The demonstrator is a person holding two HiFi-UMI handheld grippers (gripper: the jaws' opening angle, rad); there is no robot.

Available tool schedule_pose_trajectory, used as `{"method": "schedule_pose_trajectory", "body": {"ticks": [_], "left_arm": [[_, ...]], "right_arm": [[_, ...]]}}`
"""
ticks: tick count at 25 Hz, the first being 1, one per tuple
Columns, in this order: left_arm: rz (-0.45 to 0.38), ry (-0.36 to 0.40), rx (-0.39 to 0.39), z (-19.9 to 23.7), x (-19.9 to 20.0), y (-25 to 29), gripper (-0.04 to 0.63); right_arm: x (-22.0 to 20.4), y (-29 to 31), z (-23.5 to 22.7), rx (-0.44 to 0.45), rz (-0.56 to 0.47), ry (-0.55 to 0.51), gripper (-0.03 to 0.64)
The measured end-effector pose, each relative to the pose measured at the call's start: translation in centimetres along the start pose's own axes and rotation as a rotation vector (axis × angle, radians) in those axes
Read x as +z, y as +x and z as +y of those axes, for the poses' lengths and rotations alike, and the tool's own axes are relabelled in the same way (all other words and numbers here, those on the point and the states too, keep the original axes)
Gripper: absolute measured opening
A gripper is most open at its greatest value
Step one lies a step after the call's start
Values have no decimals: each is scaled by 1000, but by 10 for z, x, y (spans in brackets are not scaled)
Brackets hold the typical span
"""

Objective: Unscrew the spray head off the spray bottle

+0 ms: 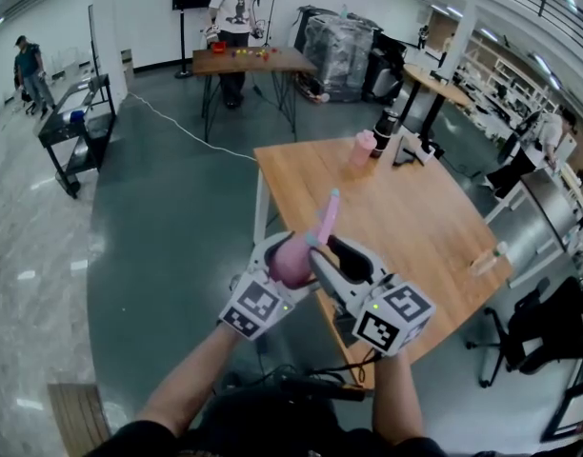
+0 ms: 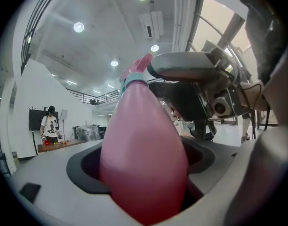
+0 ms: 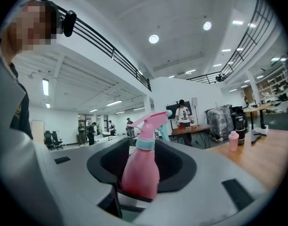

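A pink spray bottle (image 1: 293, 263) is held up in front of me, its pink spray head (image 1: 328, 215) with a teal collar pointing up and away. My left gripper (image 1: 280, 267) is shut on the bottle's body, which fills the left gripper view (image 2: 144, 159) between its jaws. My right gripper (image 1: 322, 255) sits just to the right, at the bottle's upper part. In the right gripper view the bottle (image 3: 140, 173) stands between the jaws with a gap on each side, the spray head (image 3: 151, 121) above them. The right gripper (image 2: 196, 69) shows beside the spray head (image 2: 134, 72).
A wooden table (image 1: 415, 227) lies ahead and to the right, with a small pink bottle (image 1: 364, 148) and a dark tumbler (image 1: 385, 131) at its far end. An office chair (image 1: 544, 336) stands right. A second table (image 1: 244, 62) with a person is farther back.
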State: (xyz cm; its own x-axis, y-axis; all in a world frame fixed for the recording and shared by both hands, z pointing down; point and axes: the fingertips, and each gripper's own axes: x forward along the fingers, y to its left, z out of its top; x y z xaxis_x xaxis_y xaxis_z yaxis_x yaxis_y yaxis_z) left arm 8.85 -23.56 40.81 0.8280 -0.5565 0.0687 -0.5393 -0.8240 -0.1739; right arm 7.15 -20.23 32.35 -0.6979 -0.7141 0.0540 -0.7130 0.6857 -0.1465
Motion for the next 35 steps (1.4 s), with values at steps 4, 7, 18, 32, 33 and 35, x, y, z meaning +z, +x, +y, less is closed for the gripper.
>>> {"method": "schedule_pose_trajectory", "body": {"ticks": [4, 7, 18, 32, 33, 35], "left_arm": [[15, 14, 23, -2, -4, 2, 442], [29, 25, 45, -2, -6, 3, 442], [61, 44, 106, 3, -12, 2, 442], [30, -16, -103, -18, -7, -3, 442], [24, -26, -141, -23, -6, -3, 442], [12, -43, -213, -31, -4, -4, 442]], "right_arm": [[-4, 4, -4, -35, 7, 29, 164], [-5, 5, -3, -37, 9, 30, 164], [-5, 13, -7, -84, 16, 49, 164], [-7, 1, -5, 42, 29, 8, 138], [-7, -1, -4, 63, 28, 7, 138], [-8, -6, -3, 107, 31, 2, 138]]}}
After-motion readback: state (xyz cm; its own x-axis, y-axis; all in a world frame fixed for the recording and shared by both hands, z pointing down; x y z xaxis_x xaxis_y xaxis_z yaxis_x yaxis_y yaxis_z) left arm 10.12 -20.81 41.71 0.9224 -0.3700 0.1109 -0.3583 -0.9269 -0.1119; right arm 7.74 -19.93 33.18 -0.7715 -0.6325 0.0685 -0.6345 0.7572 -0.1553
